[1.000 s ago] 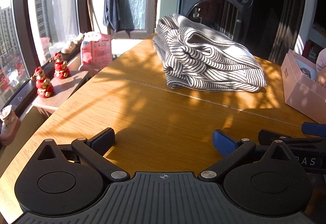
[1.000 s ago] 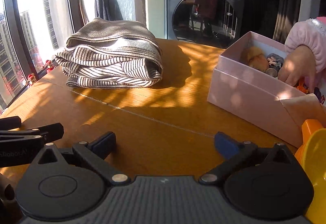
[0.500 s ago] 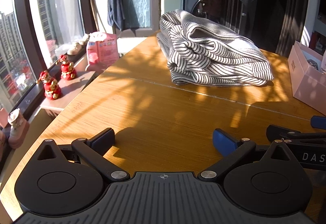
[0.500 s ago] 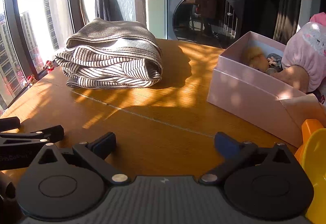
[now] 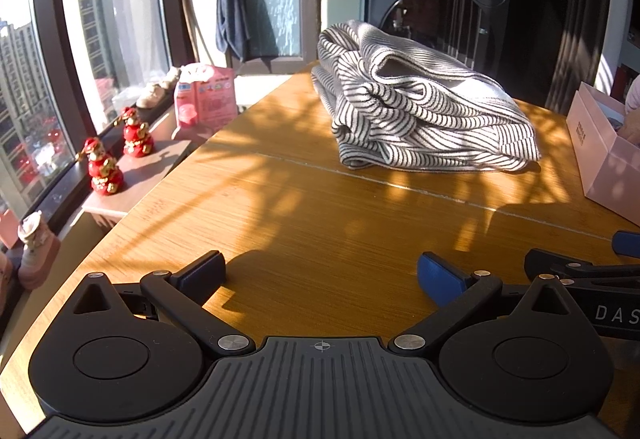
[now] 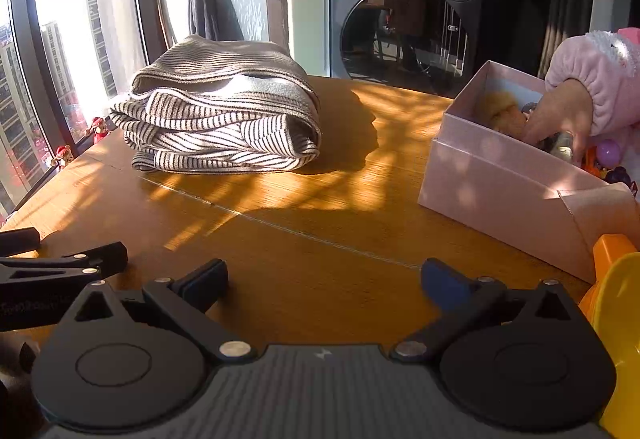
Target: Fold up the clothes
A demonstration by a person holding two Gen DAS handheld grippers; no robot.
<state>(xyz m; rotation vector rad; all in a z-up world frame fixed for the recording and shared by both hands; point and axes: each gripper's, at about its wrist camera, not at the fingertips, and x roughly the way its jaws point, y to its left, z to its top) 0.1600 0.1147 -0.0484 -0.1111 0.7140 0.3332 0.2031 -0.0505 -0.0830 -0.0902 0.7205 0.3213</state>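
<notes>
A folded black-and-white striped garment (image 5: 420, 115) lies in a thick bundle on the far part of the wooden table (image 5: 304, 223); it also shows in the right wrist view (image 6: 224, 127). My left gripper (image 5: 320, 271) is open and empty, low over the near table, well short of the garment. My right gripper (image 6: 324, 277) is open and empty too, beside the left one, which shows at the left edge of the right wrist view (image 6: 56, 263). The right gripper shows at the right edge of the left wrist view (image 5: 592, 267).
A pink open box (image 6: 512, 175) stands on the table's right side, with a child's hand in a pink sleeve (image 6: 580, 107) reaching into it. A yellow-orange toy (image 6: 616, 303) is at the near right. Red figurines (image 5: 104, 167) and a pink pack (image 5: 206, 101) sit left by the window.
The left gripper has drawn back and turned slightly left, so the garment sits further right in its view. The child's hand has moved deeper into the pink box. Both grippers stay open.
</notes>
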